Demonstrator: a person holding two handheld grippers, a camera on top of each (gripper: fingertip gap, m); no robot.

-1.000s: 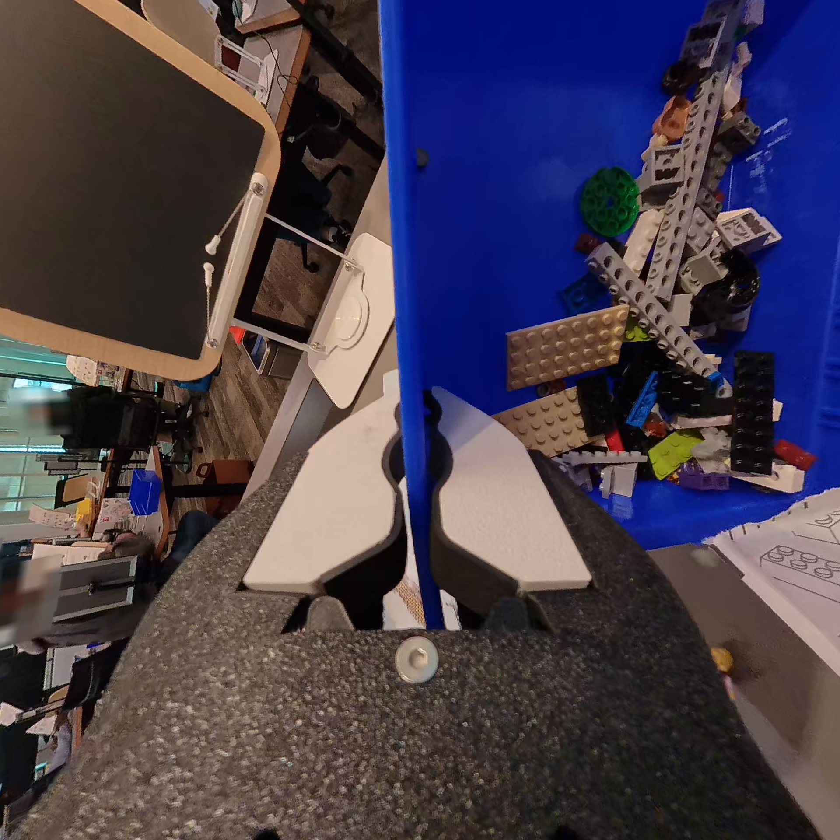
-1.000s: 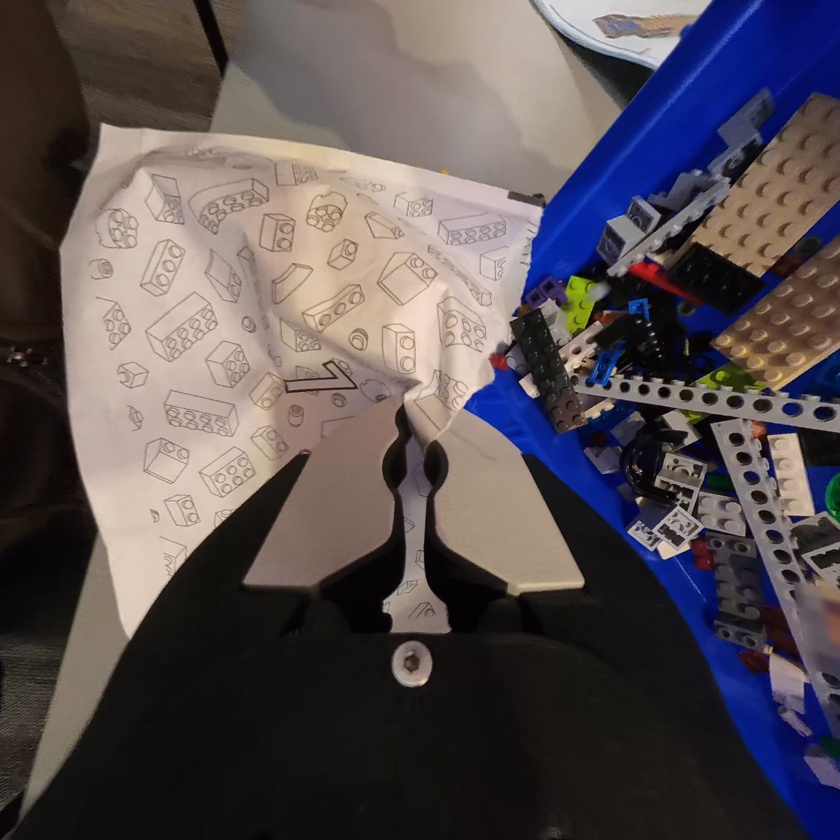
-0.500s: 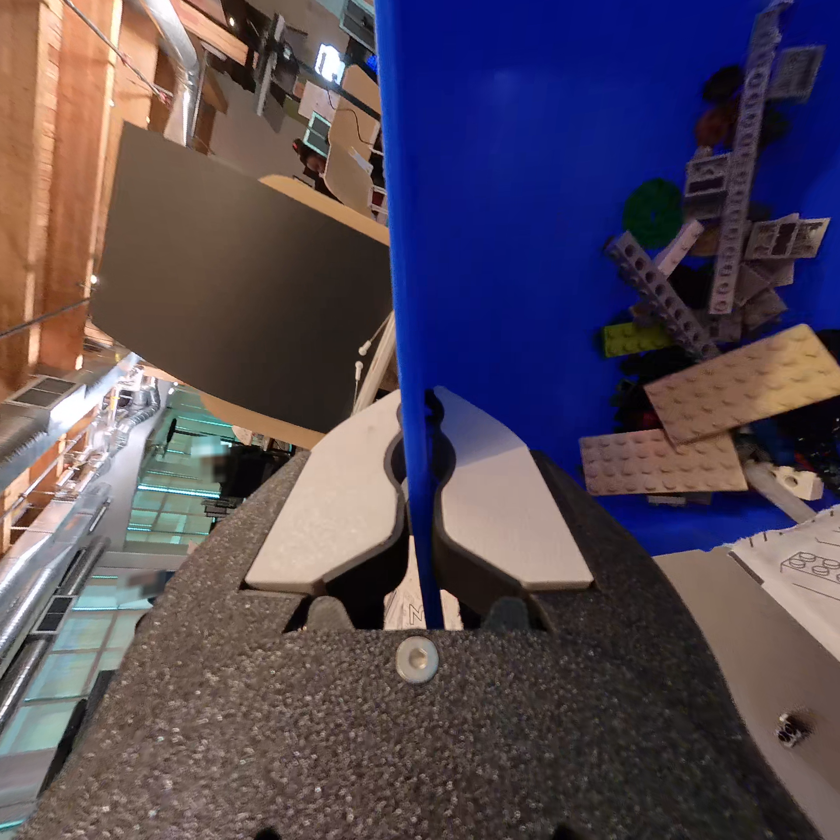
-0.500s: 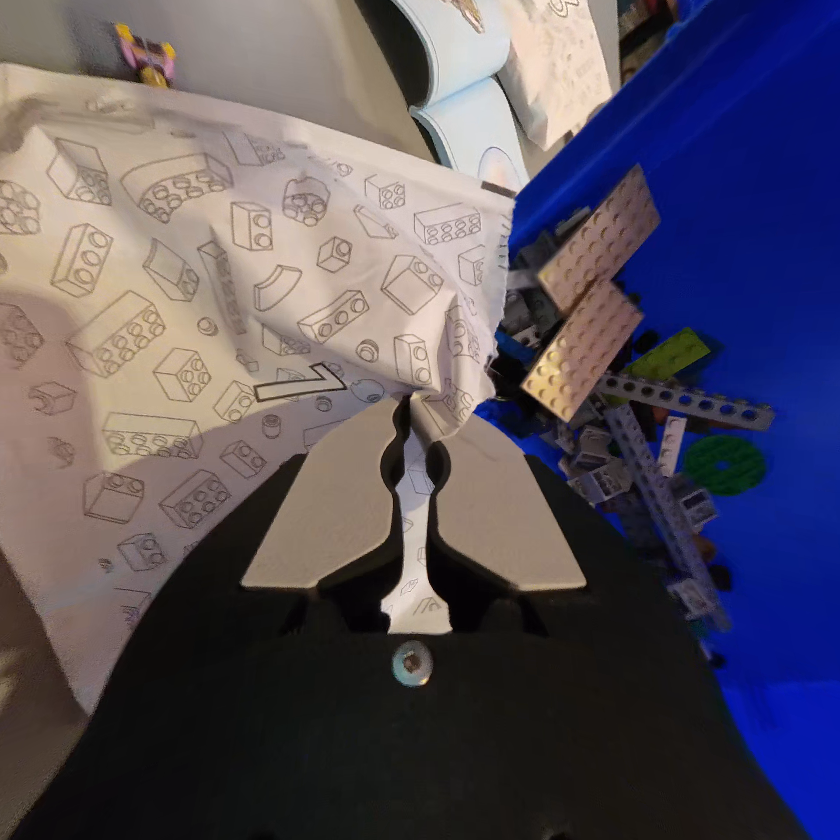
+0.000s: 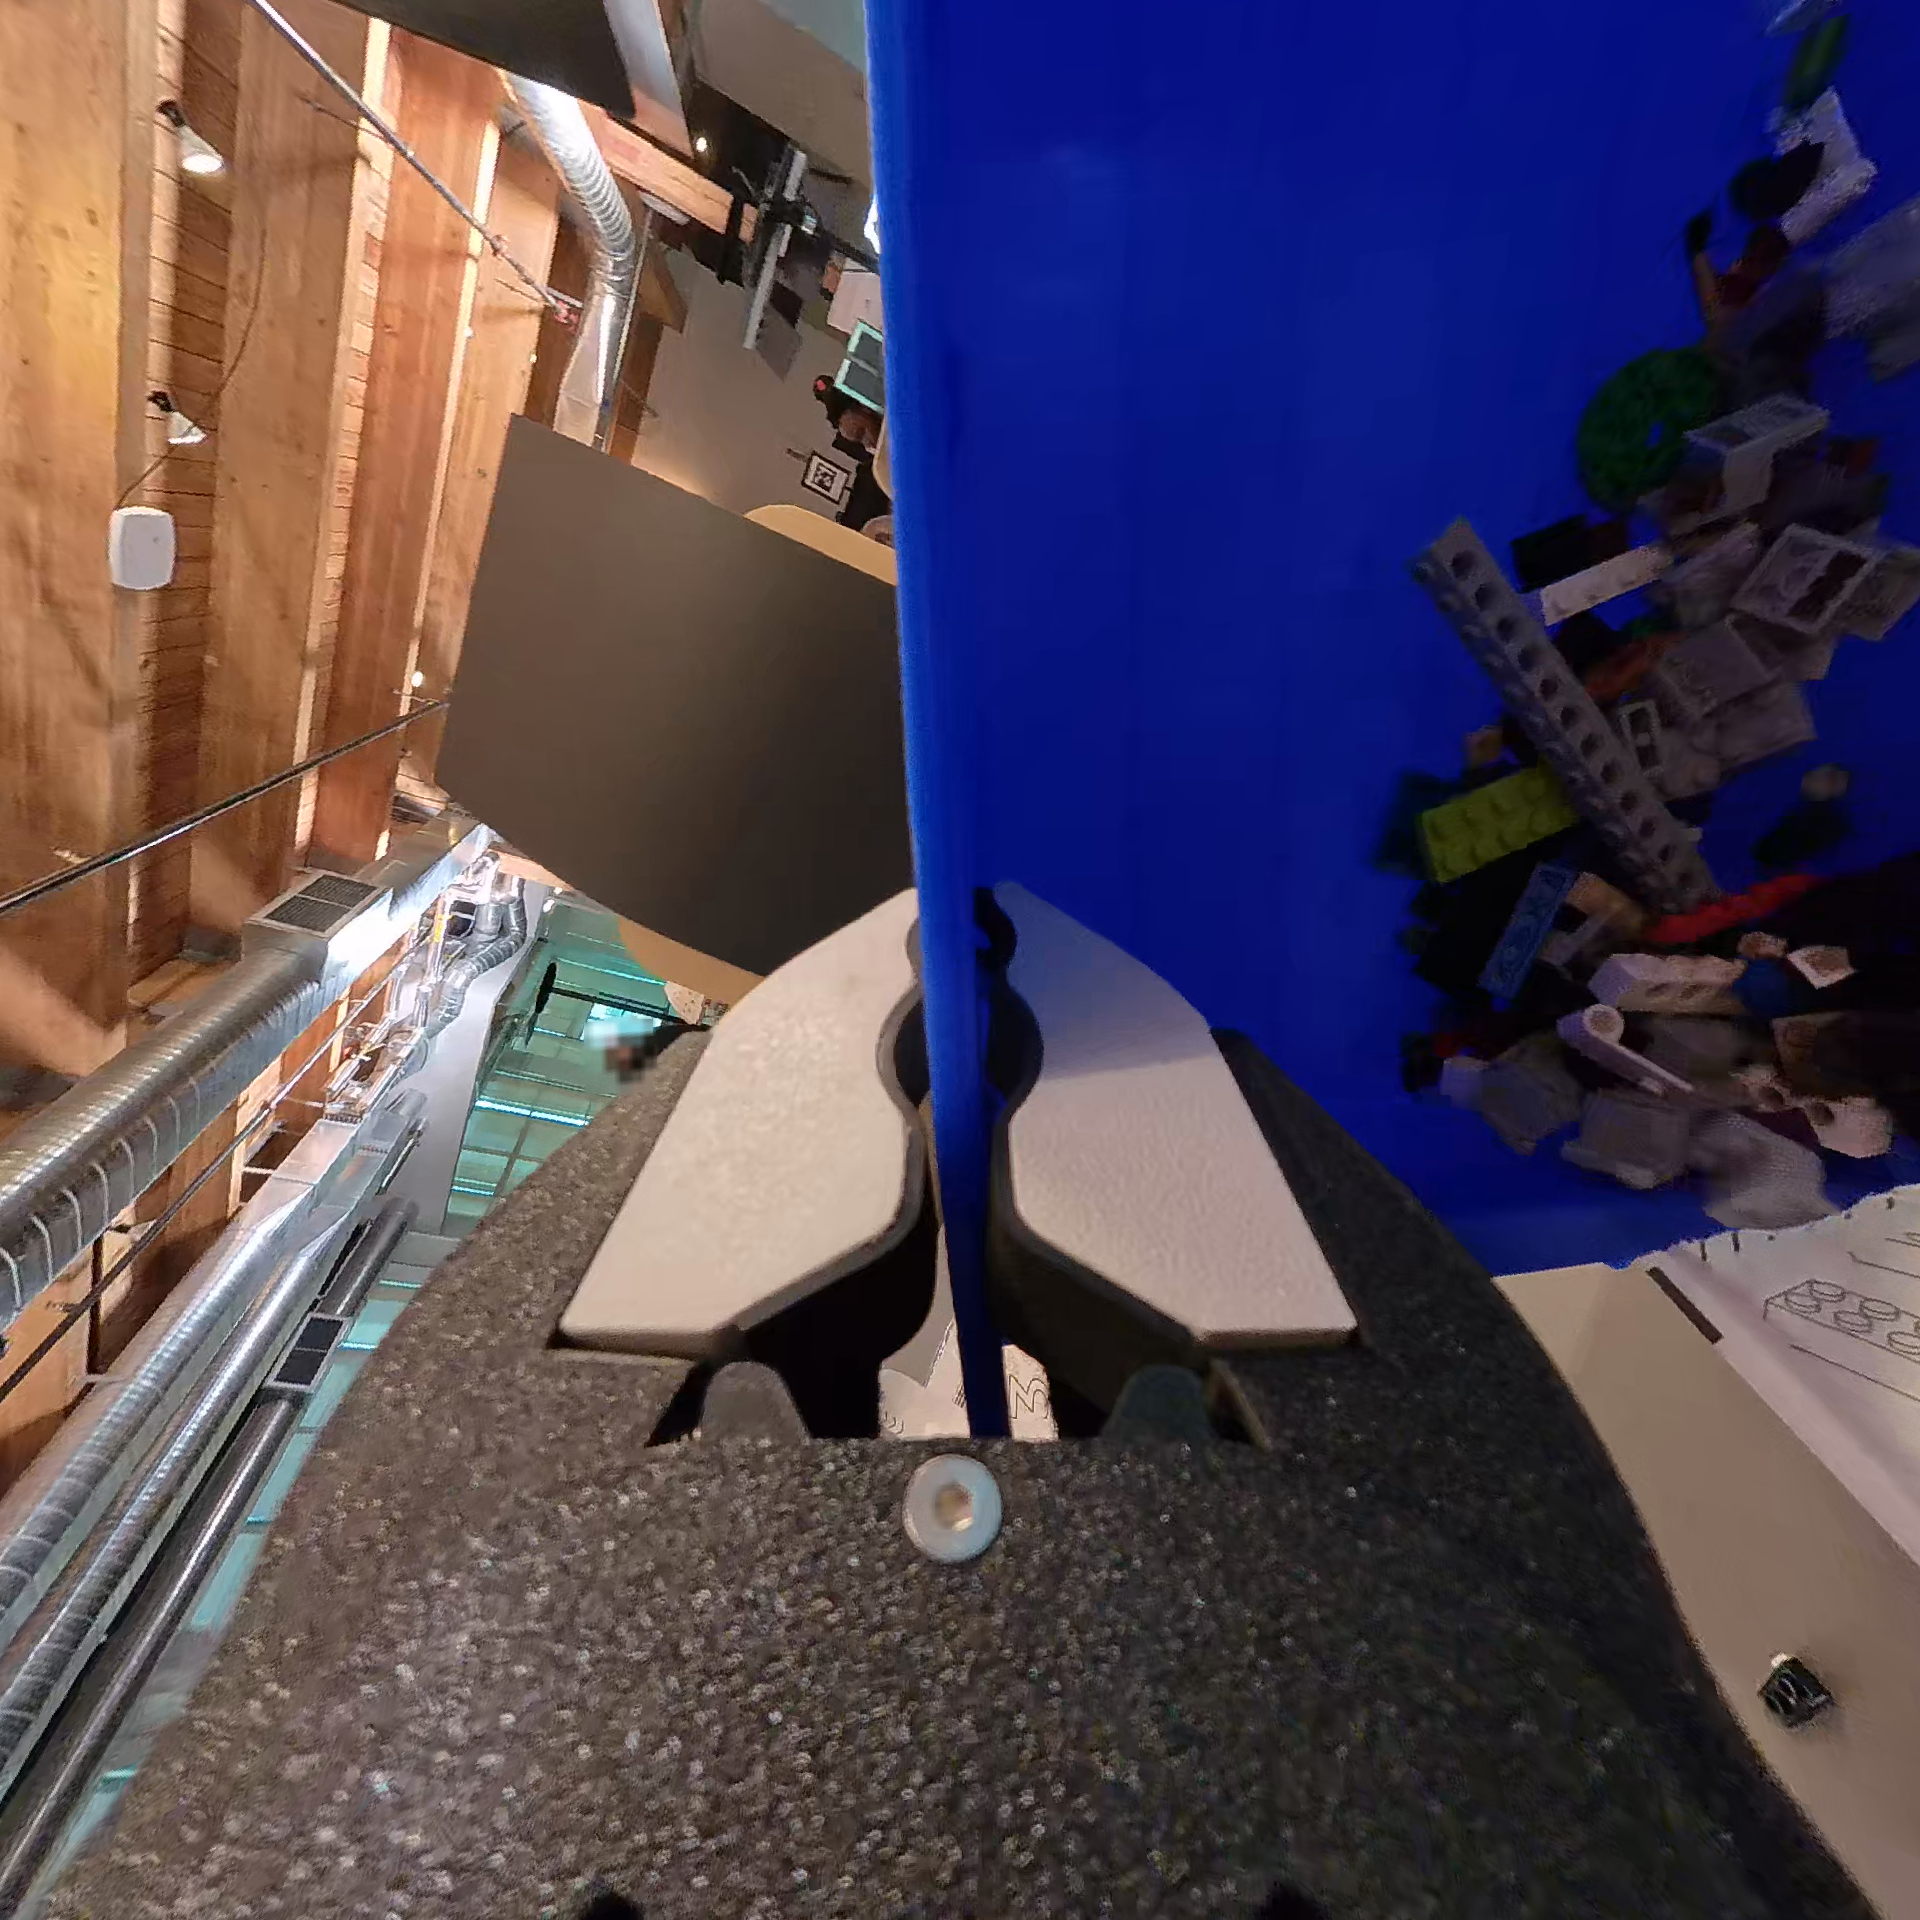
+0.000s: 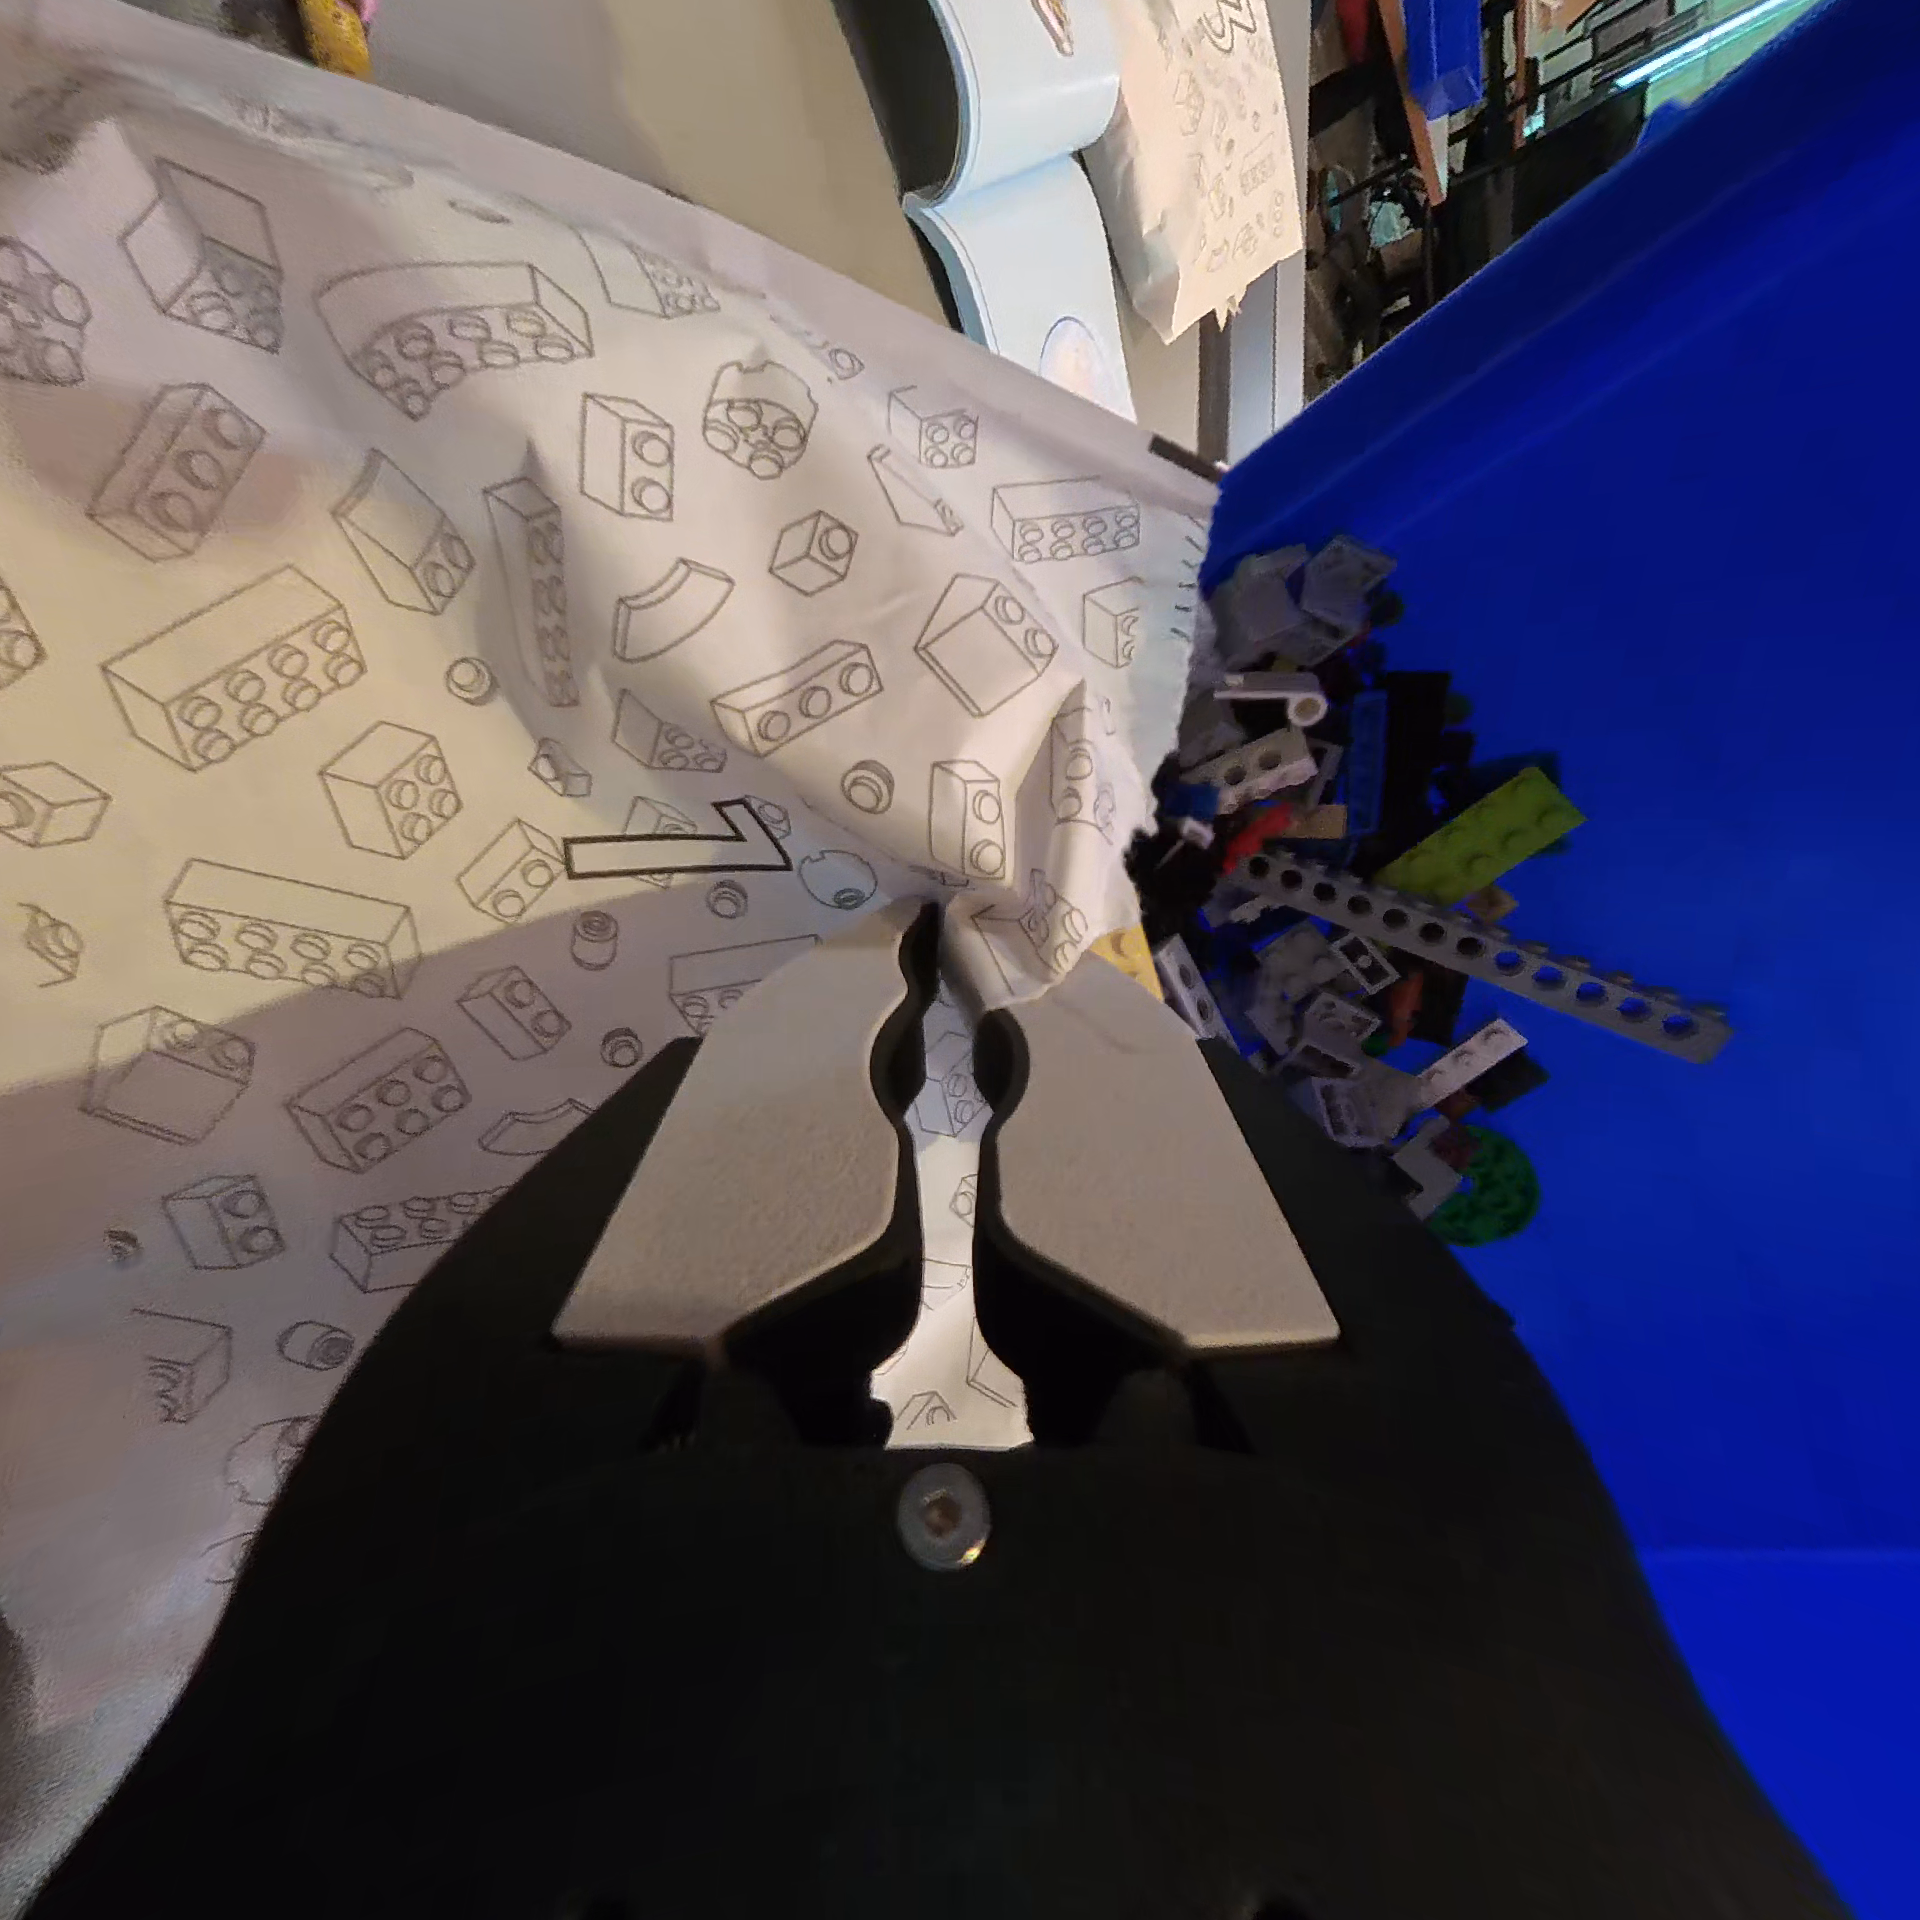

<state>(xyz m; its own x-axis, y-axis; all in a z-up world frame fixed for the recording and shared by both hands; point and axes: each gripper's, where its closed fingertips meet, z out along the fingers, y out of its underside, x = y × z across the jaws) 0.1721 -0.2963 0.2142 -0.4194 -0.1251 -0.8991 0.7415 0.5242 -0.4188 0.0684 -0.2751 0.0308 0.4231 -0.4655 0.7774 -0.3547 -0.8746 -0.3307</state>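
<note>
While the left gripper (image 5: 954,914) is clamping its jaws on the thin wall of the blue bin (image 5: 1195,520), just as it was a second ago, the bin is now tipping far more steeply: the left wrist view has swung from a dark tabletop and floor to wooden wall panels (image 5: 208,416) and silver ducting (image 5: 156,1091). Inside the bin, the loose building bricks (image 5: 1662,831) are sliding in a heap toward the paper bag's mouth; the two tan plates seen earlier are gone from sight. A long grey holed beam (image 6: 1475,951) and a lime plate (image 6: 1486,831) are lying on top of the pile, with a green round plate (image 6: 1486,1195) apart below it. The right gripper (image 6: 945,920) is pinching a fold of the white paper bag (image 6: 520,623) printed with brick outlines, its jaws pressing together on the paper as before, beside the bin's edge. A pale worktop (image 5: 1662,1455) is showing under the bag.
</note>
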